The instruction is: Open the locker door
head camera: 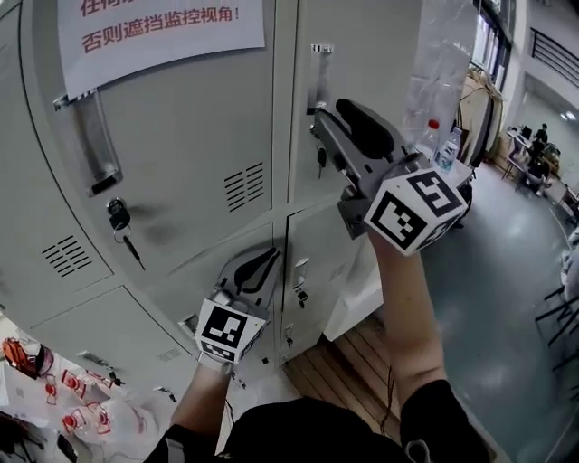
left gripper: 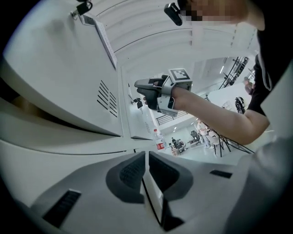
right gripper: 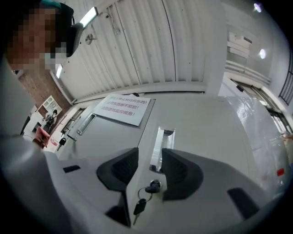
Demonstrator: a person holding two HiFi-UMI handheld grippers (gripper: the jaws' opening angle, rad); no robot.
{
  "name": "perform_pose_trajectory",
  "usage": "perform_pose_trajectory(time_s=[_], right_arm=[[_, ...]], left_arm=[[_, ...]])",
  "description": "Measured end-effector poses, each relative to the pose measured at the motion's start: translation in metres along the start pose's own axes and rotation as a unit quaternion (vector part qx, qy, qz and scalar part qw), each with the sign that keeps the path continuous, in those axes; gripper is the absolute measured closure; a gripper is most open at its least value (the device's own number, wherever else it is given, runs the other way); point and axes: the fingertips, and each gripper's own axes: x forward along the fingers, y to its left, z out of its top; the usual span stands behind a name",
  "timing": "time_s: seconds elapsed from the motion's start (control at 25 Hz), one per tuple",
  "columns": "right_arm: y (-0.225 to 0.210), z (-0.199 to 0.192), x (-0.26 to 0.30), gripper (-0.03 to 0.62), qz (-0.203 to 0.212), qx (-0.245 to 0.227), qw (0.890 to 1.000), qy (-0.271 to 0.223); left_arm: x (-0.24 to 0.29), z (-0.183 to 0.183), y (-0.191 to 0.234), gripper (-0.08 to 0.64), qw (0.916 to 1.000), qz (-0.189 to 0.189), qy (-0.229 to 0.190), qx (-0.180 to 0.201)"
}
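Grey metal lockers fill the head view. The upper right locker door has a recessed metal handle and a key hanging from its lock. My right gripper is raised in front of that door, close to handle and lock. In the right gripper view it stands open, with the handle and the lock with its key showing in the gap; the pads touch nothing. My left gripper hangs lower, before the lower doors. Its jaws are shut with nothing between them.
The upper left locker door carries a paper notice, a handle and a key. A plastic bottle stands past the lockers' right end. Wooden flooring lies below. Small red-and-white items lie at the bottom left.
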Motion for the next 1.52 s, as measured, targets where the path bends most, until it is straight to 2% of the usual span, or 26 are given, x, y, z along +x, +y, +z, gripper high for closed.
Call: perform_pose_trajectory(time_s=[0.2,0.52,0.72,0.88,1.08,1.28,1.52], right_arm=[[0.002,-0.001,0.026,0.385,0.025,-0.002,0.999,0.028],[0.002,-0.018,0.045,0.380,0.020,0.012,0.998,0.066],[0.002,-0.024,0.048,0.386,0.011,0.022,0.997,0.067],[-0.004,-0.021,0.043,0.453,-0.001,0.021,0.998,0.058],[-0.003,-0.014,0.032,0.453,0.004,0.016,0.999,0.049],[-0.003,-0.004,0.013,0.453,0.002,0.024,0.999,0.046],[-0.005,0.008,-0.017,0.454,0.028,0.044,0.997,0.050]], left_arm=[[0.003,0.005,0.008,0.534,1.0000,0.001,-0.008,0.002],[0.004,0.001,0.007,0.534,0.9999,-0.007,-0.009,0.001],[0.000,-0.001,0.008,0.534,1.0000,-0.003,-0.009,-0.003],[-0.004,-0.005,0.006,0.534,1.0000,-0.004,-0.005,-0.006],[-0.003,-0.009,0.000,0.534,0.9999,-0.010,-0.001,-0.012],[0.004,-0.007,-0.015,0.534,0.9994,-0.028,-0.005,-0.019],[0.023,-0.008,-0.046,0.534,0.9972,-0.068,-0.007,-0.029]])
